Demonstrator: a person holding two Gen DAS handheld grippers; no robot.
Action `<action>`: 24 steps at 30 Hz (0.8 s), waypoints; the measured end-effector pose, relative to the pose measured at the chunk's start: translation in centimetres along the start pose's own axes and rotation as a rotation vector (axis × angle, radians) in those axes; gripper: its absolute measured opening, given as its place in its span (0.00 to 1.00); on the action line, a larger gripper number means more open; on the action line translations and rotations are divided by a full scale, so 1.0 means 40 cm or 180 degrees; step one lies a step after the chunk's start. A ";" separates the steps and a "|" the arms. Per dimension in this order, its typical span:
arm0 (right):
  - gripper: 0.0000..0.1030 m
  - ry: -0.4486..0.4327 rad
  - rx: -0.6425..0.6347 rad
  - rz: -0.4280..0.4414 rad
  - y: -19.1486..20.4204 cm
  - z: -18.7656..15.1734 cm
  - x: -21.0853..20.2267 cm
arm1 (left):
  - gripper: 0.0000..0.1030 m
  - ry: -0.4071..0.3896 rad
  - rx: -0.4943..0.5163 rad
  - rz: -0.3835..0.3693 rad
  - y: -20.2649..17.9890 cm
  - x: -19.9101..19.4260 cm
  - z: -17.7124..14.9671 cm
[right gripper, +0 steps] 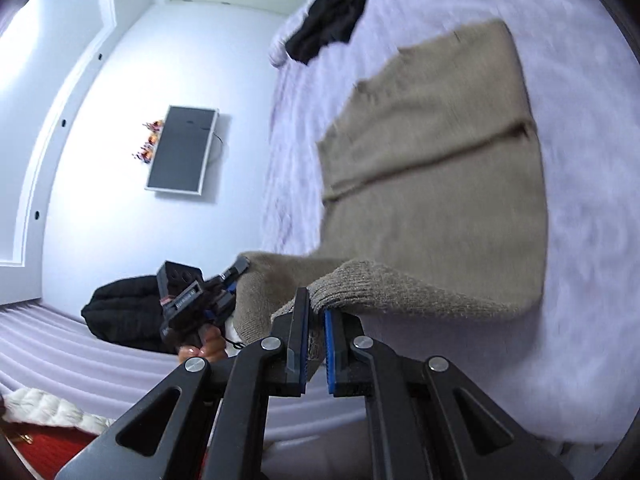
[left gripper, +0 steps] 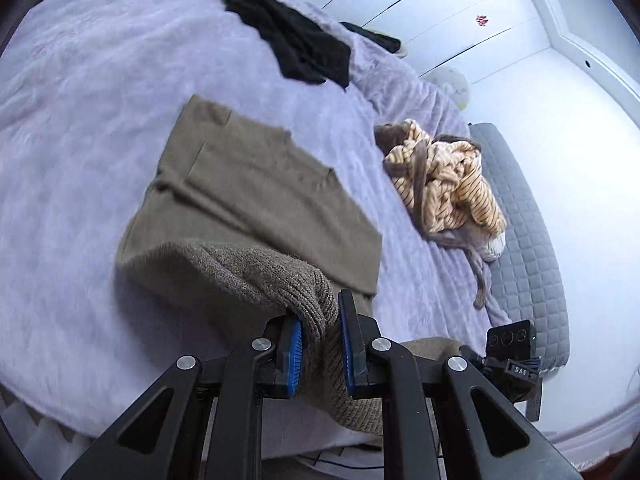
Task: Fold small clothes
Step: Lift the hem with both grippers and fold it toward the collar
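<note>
Setting: a wide bed covered in a fluffy lilac blanket [left gripper: 80, 128] is filling both wrist views, with white wardrobe doors [left gripper: 440, 12] beyond it.
Garment in hand: a taupe ribbed-knit sweater [left gripper: 248, 184] is lying mostly flat in the middle of the bed, sleeves already turned in over the body, while its near hem is being held up off the blanket.
Left gripper: the left gripper [left gripper: 320, 340] is pinching a bunched fold of the thick ribbed hem between its blue pads, jaws closed on the knit.
Right gripper: the right gripper [right gripper: 316, 340] is clamping the other hem corner, jaws nearly together with only a thin layer of knit between them. A hand [right gripper: 208, 346] is showing on the left tool's handle in this view.
Step, as judged: the hem is likely being carried toward the collar for a crosswise fold.
Handling: the sweater is looking soft, limp and fairly light, sagging between the two grips. The fuzzy knit is unlikely to slip, but it may stretch or bunch, so the two hem corners, held wide apart, are the best places to hold.
Other clothes: a crumpled black garment [left gripper: 296, 44] is lying near the far edge; a tangled tan-and-black striped garment [left gripper: 448, 180] is sitting well to the side, beside a grey quilted pad [left gripper: 528, 248].
</note>
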State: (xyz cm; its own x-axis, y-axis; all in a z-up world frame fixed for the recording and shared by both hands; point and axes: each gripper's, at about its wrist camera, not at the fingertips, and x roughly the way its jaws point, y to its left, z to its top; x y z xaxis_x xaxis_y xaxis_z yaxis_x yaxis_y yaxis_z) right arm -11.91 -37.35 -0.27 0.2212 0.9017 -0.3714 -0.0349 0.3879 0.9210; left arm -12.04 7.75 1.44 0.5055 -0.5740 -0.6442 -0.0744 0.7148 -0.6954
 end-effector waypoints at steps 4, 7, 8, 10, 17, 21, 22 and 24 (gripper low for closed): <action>0.07 -0.0220 -0.0058 0.0033 0.029 0.107 -0.015 | 0.17 -0.0063 0.0115 -0.0064 -0.001 0.042 0.115; 0.07 -0.0391 0.0028 -0.0035 0.037 0.217 0.029 | 0.17 -0.0052 0.0165 -0.0046 0.012 0.099 0.215; 0.07 -0.0455 0.0097 -0.0073 0.024 0.253 0.040 | 0.17 -0.0043 0.0189 -0.0045 0.017 0.119 0.245; 0.07 -0.0553 0.0215 -0.0174 -0.004 0.323 0.065 | 0.17 -0.0009 0.0266 -0.0026 0.032 0.166 0.310; 0.07 -0.0671 0.0818 -0.0721 -0.205 0.498 0.213 | 0.17 0.0255 0.0353 0.0317 0.154 0.386 0.457; 0.08 -0.0606 0.0973 -0.1040 -0.297 0.524 0.288 | 0.17 0.0323 0.0252 0.0706 0.236 0.456 0.484; 0.09 -0.0627 0.1038 -0.1072 -0.316 0.527 0.299 | 0.17 0.0383 0.0209 0.0841 0.257 0.469 0.487; 0.09 -0.0684 0.1126 -0.1094 -0.328 0.528 0.303 | 0.17 0.0457 0.0127 0.0952 0.281 0.475 0.486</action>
State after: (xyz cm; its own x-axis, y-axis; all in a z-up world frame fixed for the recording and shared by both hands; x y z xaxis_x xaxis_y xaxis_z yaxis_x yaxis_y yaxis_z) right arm 11.80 -35.54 -14.39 0.3579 0.6604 -0.6602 0.3969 0.5324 0.7477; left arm 13.44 12.67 -12.42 0.3400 -0.3848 -0.8581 -0.1661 0.8736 -0.4575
